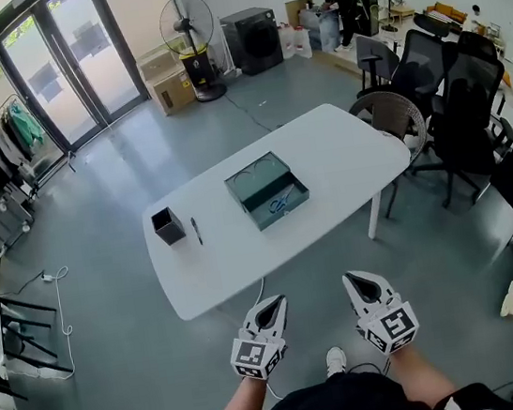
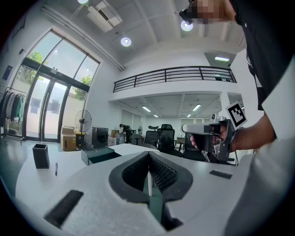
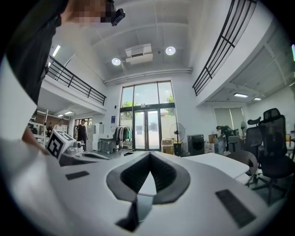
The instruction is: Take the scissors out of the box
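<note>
On the white table (image 1: 344, 154) lies an open dark-green box (image 1: 267, 190) with its lid folded back. Blue-handled scissors (image 1: 280, 204) rest inside it. Both grippers hover short of the table's near edge, held level and pointing toward it. My left gripper (image 1: 272, 304) is shut and empty. So is my right gripper (image 1: 361, 280). In the left gripper view the closed jaws (image 2: 148, 155) face the box (image 2: 99, 155), with the right gripper (image 2: 209, 136) held in a hand to the side. The right gripper view shows its closed jaws (image 3: 150, 155) and the left gripper (image 3: 69, 150).
A black pen holder (image 1: 168, 226) and a pen (image 1: 196, 231) lie at the table's left end. Office chairs (image 1: 452, 115) stand to the right of the table. A cable (image 1: 61, 312) runs over the floor at left. People stand at the far back.
</note>
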A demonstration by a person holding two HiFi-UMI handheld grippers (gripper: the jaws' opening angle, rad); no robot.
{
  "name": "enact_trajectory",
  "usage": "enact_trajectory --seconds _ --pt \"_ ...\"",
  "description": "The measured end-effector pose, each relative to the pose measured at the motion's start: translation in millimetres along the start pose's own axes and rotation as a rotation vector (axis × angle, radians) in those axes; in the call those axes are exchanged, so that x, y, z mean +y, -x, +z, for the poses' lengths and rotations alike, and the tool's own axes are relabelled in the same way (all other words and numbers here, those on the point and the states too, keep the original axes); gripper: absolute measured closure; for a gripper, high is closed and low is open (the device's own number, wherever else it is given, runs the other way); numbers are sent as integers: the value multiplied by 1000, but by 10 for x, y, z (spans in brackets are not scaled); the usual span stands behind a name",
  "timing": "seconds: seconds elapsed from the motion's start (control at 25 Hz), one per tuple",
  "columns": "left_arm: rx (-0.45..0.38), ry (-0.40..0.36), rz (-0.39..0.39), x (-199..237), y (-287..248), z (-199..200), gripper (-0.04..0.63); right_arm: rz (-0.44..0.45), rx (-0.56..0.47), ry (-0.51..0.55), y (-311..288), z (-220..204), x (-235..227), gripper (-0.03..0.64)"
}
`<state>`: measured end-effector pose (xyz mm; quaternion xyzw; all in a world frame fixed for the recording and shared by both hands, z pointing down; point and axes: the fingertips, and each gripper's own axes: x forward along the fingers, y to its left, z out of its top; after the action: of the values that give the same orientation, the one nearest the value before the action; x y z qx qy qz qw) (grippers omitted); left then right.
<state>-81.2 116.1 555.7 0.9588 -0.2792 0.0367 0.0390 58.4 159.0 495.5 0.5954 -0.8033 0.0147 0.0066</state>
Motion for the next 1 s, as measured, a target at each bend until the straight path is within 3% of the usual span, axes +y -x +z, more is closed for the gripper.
enact_trajectory --seconds 0.52,1.0 --pt "21 12 66 118 -782 46 583 47 7 -19 -337 -56 -857 612" --pt "21 -7 91 929 -1369 145 583 105 18 6 -1348 -40 -1183 612"
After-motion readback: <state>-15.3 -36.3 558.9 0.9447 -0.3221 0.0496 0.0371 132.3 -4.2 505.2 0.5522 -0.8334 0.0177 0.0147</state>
